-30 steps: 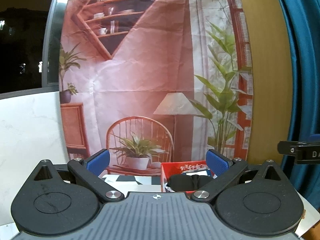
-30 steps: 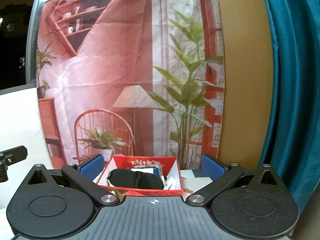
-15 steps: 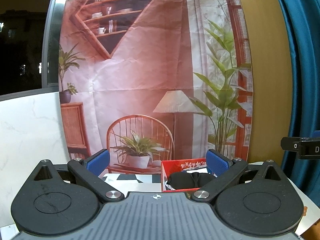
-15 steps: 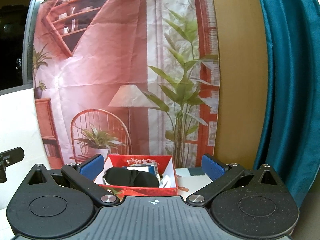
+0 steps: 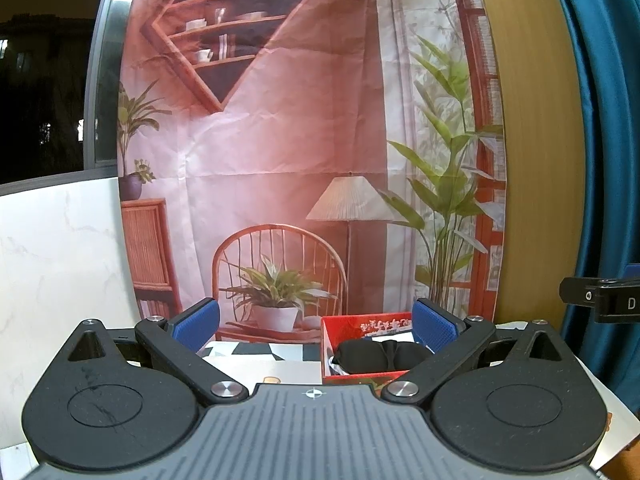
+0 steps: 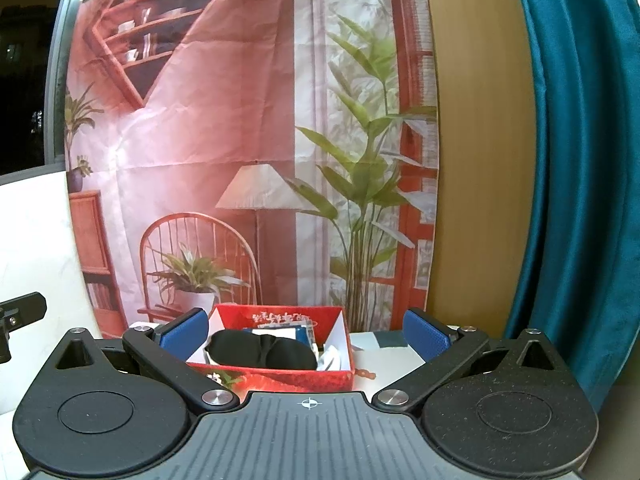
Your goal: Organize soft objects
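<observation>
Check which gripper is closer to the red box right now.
Right, narrowly. The right gripper faces the red box nearly head-on, slightly toward its left finger. For the left gripper it lies off by the right finger.

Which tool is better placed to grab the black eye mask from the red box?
Probably the right tool: the eye mask in the red box sits almost between its open fingers.
</observation>
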`<state>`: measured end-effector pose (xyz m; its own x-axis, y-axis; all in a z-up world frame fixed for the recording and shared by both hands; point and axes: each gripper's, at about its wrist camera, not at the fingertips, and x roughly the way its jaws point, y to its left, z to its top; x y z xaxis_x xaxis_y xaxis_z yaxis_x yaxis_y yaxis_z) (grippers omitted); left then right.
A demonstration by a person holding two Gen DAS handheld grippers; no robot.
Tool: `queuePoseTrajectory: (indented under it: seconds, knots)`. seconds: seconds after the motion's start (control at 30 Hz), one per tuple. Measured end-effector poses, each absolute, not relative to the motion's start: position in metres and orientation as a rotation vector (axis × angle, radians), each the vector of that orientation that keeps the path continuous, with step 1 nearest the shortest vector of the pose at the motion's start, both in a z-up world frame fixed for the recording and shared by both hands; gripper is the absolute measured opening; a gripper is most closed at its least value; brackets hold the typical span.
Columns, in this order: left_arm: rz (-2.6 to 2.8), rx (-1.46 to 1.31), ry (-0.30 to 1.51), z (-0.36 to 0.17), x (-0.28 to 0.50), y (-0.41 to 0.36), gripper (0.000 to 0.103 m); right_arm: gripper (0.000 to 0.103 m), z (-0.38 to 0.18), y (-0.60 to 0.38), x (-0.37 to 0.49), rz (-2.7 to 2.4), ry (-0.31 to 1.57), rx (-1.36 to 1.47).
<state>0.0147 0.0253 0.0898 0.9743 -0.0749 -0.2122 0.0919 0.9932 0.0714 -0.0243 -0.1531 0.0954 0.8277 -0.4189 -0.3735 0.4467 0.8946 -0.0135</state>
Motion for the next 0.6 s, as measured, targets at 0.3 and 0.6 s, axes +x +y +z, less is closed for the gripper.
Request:
queuePoseTrajectory:
  seconds: [0.3, 0.6]
  knots:
    - [-0.081, 0.073, 0.219, 0.0875, 0.0138, 0.0232, 0.103, 0.103, 0.0936, -0.1557, -0.0240, -0.463, 0.386, 0.074]
    - [-0.079, 0.072, 0.223, 0.0869, 0.0141, 0.0224, 0.103, 0.103, 0.0885, -0.1579, -0.0224, -0.467, 0.397, 0.074]
